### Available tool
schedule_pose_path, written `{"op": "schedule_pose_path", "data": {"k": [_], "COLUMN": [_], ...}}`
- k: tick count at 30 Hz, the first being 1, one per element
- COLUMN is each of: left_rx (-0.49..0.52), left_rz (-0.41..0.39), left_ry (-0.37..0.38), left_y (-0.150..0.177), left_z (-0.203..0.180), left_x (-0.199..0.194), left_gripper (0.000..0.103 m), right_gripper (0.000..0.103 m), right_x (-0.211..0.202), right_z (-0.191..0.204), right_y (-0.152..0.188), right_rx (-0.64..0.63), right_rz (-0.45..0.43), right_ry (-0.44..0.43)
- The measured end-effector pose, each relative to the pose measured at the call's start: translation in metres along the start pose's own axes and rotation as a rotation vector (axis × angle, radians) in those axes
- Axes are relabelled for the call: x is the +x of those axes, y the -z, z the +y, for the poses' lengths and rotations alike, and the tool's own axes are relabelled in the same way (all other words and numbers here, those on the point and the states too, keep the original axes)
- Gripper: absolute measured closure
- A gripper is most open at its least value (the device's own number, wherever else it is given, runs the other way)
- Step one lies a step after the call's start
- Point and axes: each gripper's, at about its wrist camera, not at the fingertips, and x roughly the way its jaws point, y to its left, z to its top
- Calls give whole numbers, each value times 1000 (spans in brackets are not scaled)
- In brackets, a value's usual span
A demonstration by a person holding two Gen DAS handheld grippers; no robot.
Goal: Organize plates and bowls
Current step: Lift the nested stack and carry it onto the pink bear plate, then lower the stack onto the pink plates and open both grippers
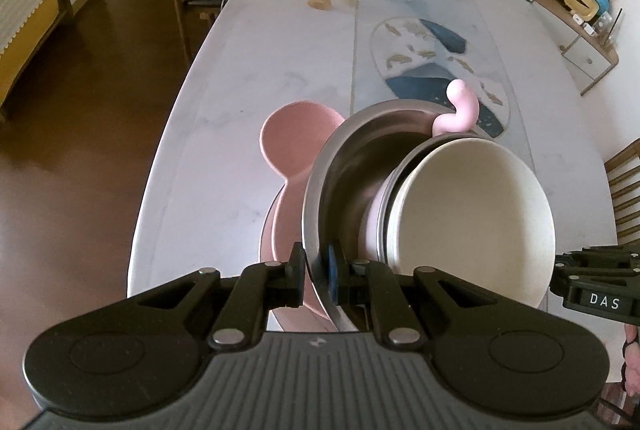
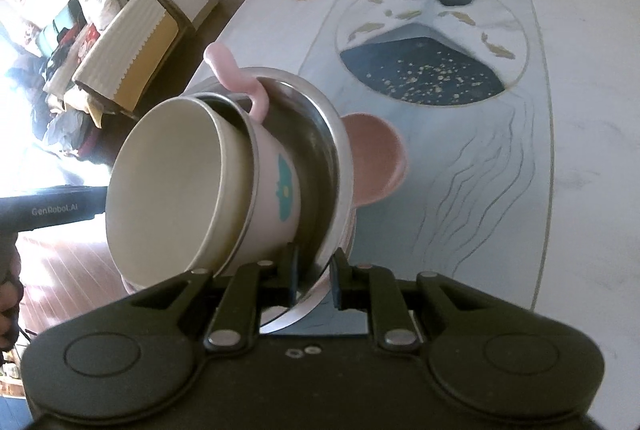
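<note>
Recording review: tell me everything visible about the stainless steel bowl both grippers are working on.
The round, shiny stainless steel bowl is wide and shallow with a thin rolled rim and a reflective inside. It is tipped steeply on edge above the pink mouse-eared plate. Nested inside it sits a pale pink cup with a curly handle, holding a cream-white bowl. The left gripper has its jaws shut on the rim; the right gripper straddles the opposite rim, jaws appearing closed on it.

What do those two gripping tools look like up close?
Both the left gripper and right gripper are matte black plastic with silver rivets, ribbed bodies and blue-edged fingertip pads. White lettering marks their sides: "DAS" on one, "GenRobot.AI" on the other.
</note>
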Motion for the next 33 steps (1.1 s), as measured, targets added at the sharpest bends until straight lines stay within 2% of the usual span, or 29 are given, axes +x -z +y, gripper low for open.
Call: {"op": "schedule_pose_path", "data": {"k": [15, 24, 30, 33], "left_rx": [6, 12, 27, 20], "left_rz": [6, -11, -21, -26], "left_ry": [-11, -14, -28, -37], "left_y": [9, 9, 12, 12], "left_z": [0, -2, -5, -5], "left_x": [21, 22, 18, 16], "left_gripper": [92, 92, 91, 91], "right_gripper": [86, 84, 75, 65], "right_x": [13, 13, 12, 9], "right_z": [3, -1, -4, -7], "right_y": [11, 10, 11, 13], "right_rx": [-21, 12, 20, 31], "right_rz": [-5, -2, -1, -12], "right_ry": [50, 54, 68, 65]}}
